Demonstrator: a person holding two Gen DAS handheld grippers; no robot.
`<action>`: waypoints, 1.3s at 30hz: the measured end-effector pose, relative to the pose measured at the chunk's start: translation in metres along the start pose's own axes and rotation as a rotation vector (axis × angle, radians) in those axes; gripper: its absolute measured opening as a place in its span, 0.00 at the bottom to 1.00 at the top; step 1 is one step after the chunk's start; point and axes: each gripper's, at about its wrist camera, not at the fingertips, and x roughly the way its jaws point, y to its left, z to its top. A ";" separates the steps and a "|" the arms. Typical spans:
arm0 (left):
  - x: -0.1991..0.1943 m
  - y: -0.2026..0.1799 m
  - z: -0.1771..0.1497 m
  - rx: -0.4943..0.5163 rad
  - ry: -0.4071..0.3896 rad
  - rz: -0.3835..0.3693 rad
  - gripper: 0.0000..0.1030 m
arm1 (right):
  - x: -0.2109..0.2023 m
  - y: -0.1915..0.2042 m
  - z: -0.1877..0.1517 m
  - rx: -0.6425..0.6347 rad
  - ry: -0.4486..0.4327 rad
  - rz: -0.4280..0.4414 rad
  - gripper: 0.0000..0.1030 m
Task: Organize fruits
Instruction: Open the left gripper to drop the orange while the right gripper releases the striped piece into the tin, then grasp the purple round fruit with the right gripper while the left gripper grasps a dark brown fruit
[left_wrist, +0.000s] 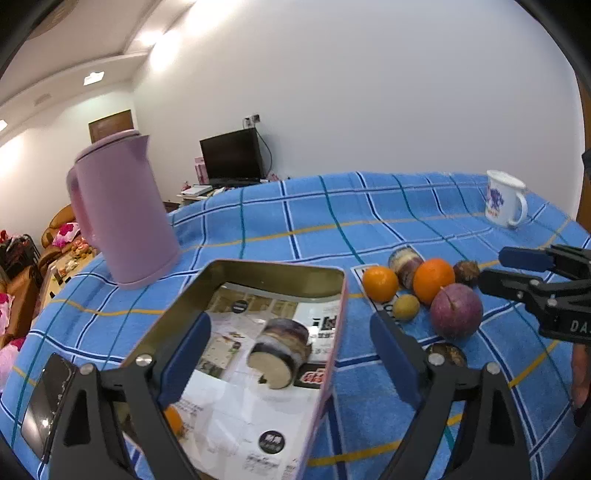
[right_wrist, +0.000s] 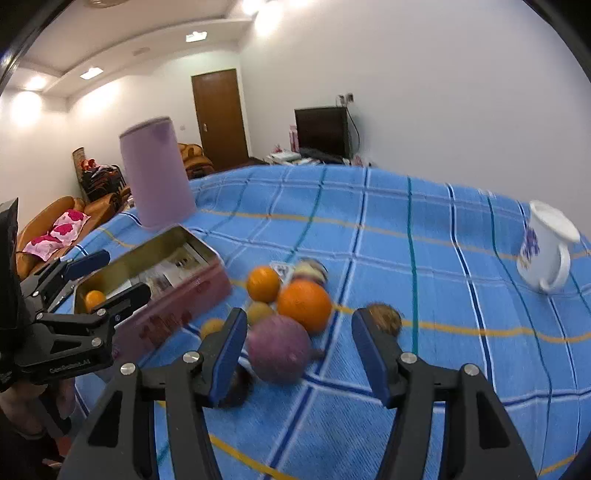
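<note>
A pink tin (left_wrist: 277, 266) lined with paper holds a cut purple-and-white root piece (left_wrist: 279, 354) and a small orange (left_wrist: 173, 419). My left gripper (left_wrist: 291, 362) hovers open over the tin, one finger inside it and one beyond its right wall, touching nothing. To the right, loose on the blue cloth, lie two oranges (right_wrist: 263, 284) (right_wrist: 304, 304), a purple round fruit (right_wrist: 279, 349), a yellow-green fruit (right_wrist: 258, 312), a brown fruit (right_wrist: 386, 317) and another root piece (right_wrist: 312, 269). My right gripper (right_wrist: 299, 350) is open just before the purple fruit, which sits nearer its left finger.
A pink kettle (left_wrist: 122, 214) stands behind the tin at the left. A white mug (left_wrist: 504, 201) sits at the far right of the table. A dark phone (left_wrist: 48, 398) lies near the table's left edge. A dark brown lump (left_wrist: 445, 352) rests near the fruit pile.
</note>
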 end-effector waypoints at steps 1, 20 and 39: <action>0.003 -0.001 0.000 0.003 0.004 0.006 0.88 | 0.002 -0.002 -0.002 0.005 0.009 -0.001 0.59; 0.034 0.046 0.004 -0.050 0.039 0.151 0.96 | 0.040 0.015 -0.012 0.023 0.128 0.043 0.59; 0.007 -0.058 -0.003 0.061 0.081 -0.158 0.91 | -0.004 -0.019 -0.028 0.086 0.044 -0.086 0.48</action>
